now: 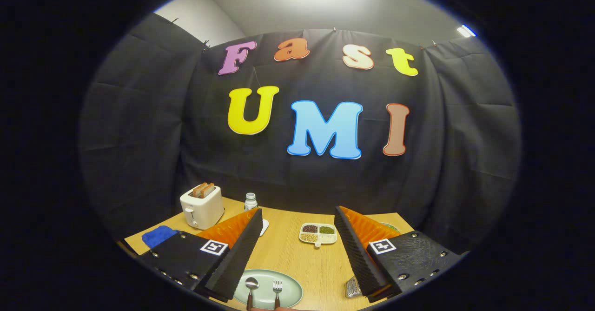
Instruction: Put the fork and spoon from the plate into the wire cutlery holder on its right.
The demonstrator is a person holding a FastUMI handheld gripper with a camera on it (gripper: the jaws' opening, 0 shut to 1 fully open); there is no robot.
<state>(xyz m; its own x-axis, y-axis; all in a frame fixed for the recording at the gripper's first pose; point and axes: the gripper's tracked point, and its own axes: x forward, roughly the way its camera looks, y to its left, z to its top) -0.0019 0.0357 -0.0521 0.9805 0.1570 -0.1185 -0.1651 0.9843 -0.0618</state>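
Starting at our far left, a blue cloth lies at the surface's edge, with a white toaster holding two slices of bread at its one o'clock. A small bottle stands further right, by the booth wall. Our gripper hangs above the surface with its fingers spread wide and nothing held between them. Just below the left finger, at about seven o'clock from the gripper's middle, sits the pale green plate, and on it the spoon and the fork lie side by side, spoon to the left. Beyond the fingers, at twelve o'clock, is a divided dish of beans. By the right finger's base, at three o'clock from the plate, we see a corner of the wire cutlery holder. We judge nothing done yet: both pieces still need moving.
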